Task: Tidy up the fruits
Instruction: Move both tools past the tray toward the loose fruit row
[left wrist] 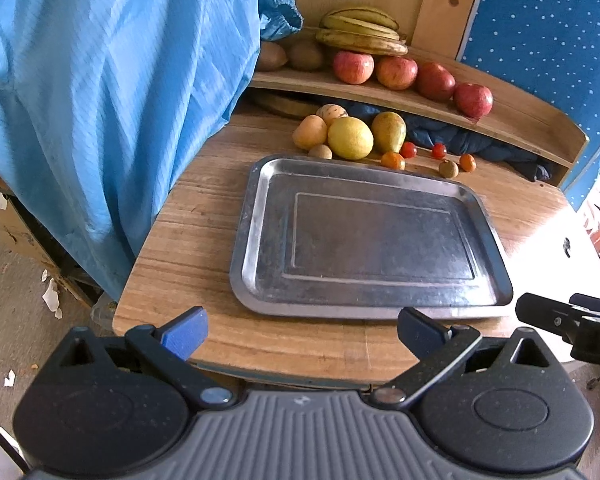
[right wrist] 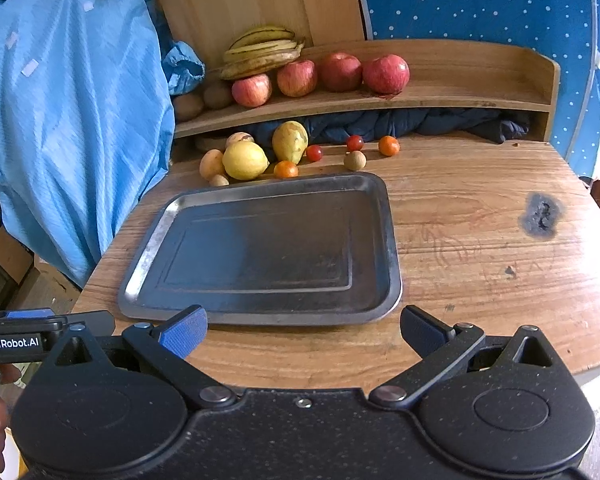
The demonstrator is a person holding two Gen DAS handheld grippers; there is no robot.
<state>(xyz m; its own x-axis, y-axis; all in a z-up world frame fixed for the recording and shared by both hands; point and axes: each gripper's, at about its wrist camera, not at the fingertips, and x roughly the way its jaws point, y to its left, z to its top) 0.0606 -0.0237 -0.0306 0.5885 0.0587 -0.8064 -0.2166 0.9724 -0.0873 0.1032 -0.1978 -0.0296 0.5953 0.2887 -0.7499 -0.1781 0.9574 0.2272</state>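
Both grippers sit at the bottom of their frames, at the table's near edge: my left gripper (left wrist: 302, 330) has its jaws spread wide with nothing between them, and my right gripper (right wrist: 304, 330) is just as wide and just as empty.

Just beyond them the metal tray (left wrist: 256, 240) fills the middle of the frame, bare, on the wooden table (left wrist: 188, 216).

Past its far rim, in the upper middle, the loose fruit lies in a line. From the left come a small orange-yellow fruit (left wrist: 309, 132), a lemon (left wrist: 350, 138) and a green pear (left wrist: 389, 132) bunched together and touching. Then come little tomatoes (left wrist: 408, 149) and small orange fruits (left wrist: 393, 160), scattered apart from one another. Above them, on the shelf (left wrist: 520, 120), bananas (left wrist: 360, 32) lie at the left and four red apples (left wrist: 353, 67) run in a row to the right.

I judge the task has not begun: nothing is lifted and the tray holds nothing. My next move, I think, is to carry one gripper over the tray to the cluster. The lemon is nearest and roundest, so I would take it across its middle with a wide approach, minding the pear leaning beside it.
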